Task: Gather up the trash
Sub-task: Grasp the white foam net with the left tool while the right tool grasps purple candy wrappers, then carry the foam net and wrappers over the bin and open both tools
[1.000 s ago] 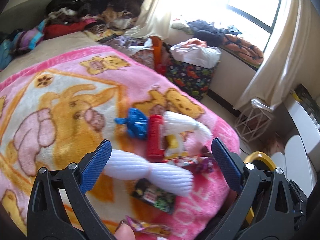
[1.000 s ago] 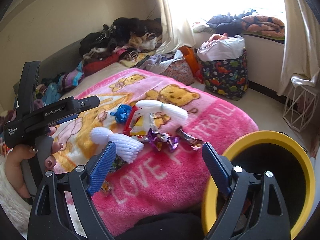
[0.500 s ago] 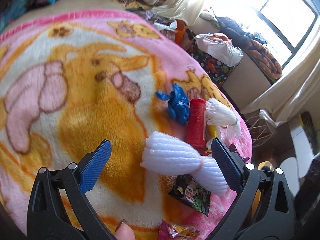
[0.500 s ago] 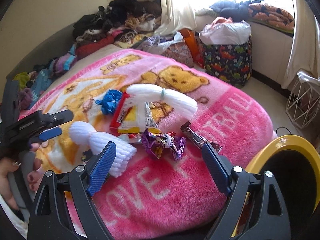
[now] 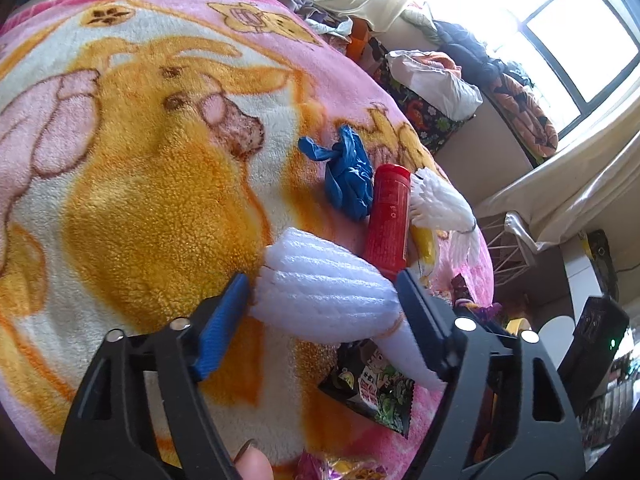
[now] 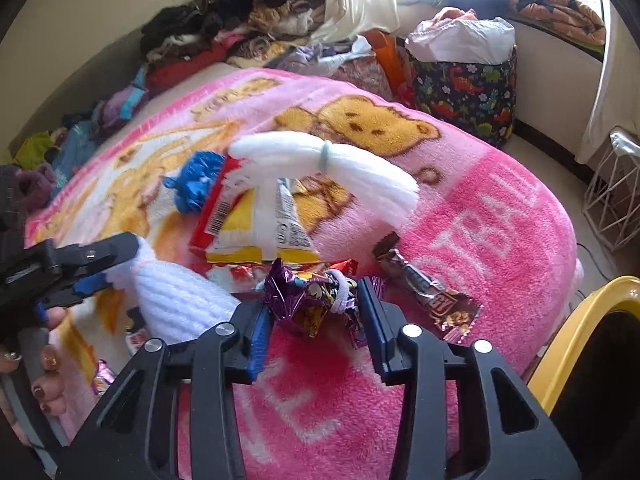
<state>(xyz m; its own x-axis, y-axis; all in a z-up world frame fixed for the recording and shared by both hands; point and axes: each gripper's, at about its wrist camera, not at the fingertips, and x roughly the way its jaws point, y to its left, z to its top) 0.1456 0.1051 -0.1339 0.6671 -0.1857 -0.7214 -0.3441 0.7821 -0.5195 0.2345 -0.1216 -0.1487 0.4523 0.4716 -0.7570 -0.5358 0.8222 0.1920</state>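
Trash lies strewn on a pink cartoon blanket [image 6: 480,216]. My left gripper [image 5: 320,280] has its jaws closing around a white foam net [image 5: 320,296], and both pads touch its sides. The same gripper [image 6: 92,264] and foam net [image 6: 180,300] show at the left of the right wrist view. My right gripper [image 6: 314,304] is closing on a crumpled purple wrapper [image 6: 308,292], pads against it. Nearby lie a blue glove [image 5: 348,176], a red packet [image 5: 388,216], a second foam net [image 6: 328,164], a brown bar wrapper [image 6: 424,284] and a dark green snack packet [image 5: 376,392].
A yellow-rimmed bin [image 6: 580,328] stands at the bed's near right corner. A dinosaur-print bag [image 6: 464,96] and a white wire basket [image 6: 612,200] stand on the floor past the bed. Heaped clothes [image 6: 240,12] line the far wall.
Both grippers have come down onto the blanket and narrowed. The left one now brackets the foam net, the right one the purple wrapper.
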